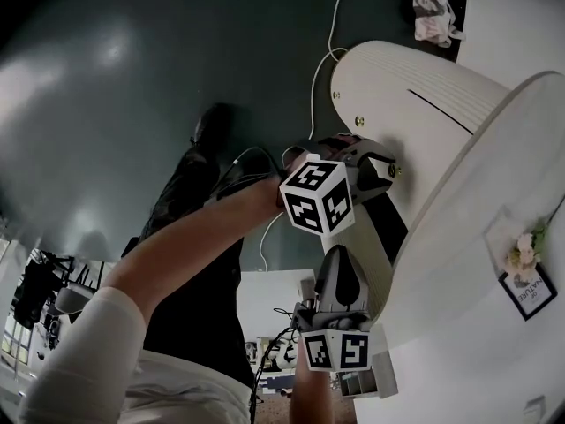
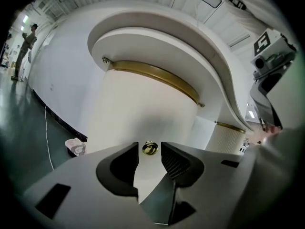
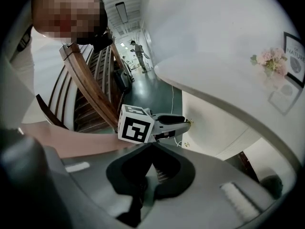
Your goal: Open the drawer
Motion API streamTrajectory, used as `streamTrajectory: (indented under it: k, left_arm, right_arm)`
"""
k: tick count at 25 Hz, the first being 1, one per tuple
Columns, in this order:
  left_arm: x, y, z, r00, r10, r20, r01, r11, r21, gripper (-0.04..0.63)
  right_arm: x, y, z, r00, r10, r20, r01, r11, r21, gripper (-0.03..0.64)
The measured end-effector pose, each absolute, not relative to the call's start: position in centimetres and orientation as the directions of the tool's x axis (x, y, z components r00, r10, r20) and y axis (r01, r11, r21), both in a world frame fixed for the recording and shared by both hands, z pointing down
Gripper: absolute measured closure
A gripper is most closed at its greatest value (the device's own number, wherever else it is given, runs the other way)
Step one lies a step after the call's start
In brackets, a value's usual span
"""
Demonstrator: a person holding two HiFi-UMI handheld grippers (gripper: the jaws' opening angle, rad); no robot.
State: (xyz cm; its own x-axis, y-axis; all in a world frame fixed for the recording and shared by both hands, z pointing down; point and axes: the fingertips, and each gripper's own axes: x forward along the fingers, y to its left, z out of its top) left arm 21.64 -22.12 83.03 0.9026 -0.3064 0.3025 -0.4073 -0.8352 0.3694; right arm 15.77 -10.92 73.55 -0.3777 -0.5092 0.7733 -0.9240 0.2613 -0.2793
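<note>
The drawer's small brass knob (image 2: pixel 149 148) sits on a curved white front (image 2: pixel 143 109), under a brass trim strip (image 2: pixel 157 75). My left gripper (image 2: pixel 149 154) is open. Its tips stand on either side of the knob, just short of it, and the pads do not press on it. In the head view the left gripper (image 1: pixel 388 169) reaches right to the knob (image 1: pixel 395 171), its marker cube trailing behind. My right gripper (image 3: pixel 151 168) is shut on nothing; it hangs lower (image 1: pixel 338 254), near the white cabinet. The right gripper view shows the left gripper (image 3: pixel 183 122) at the front.
A pink-and-white cloth (image 1: pixel 433 7) and a white cable (image 1: pixel 327 51) lie on the dark green floor. A small framed picture with flowers (image 1: pixel 528 276) stands on the white countertop. A wooden stair railing (image 3: pixel 90 89) rises behind me. A person (image 2: pixel 26 46) stands far off.
</note>
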Motion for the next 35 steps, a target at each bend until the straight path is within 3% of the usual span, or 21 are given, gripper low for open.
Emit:
streamTrajectory:
  k: [9, 35]
  left_arm:
    - [23.1, -22.5, 83.4, 0.899, -0.319, 0.302, -0.415, -0.84, 0.35, 0.488]
    - [17.3, -18.3, 83.5, 0.894, -0.309, 0.325, -0.419, -0.833, 0.361, 0.491]
  right_arm:
    - [16.3, -10.5, 74.3, -0.372, -0.508, 0.777, -0.927, 0.252, -0.279, 0.606]
    - [13.7, -7.6, 73.8, -0.397, -0.508, 0.764, -0.916, 0.275, -0.293, 0.606]
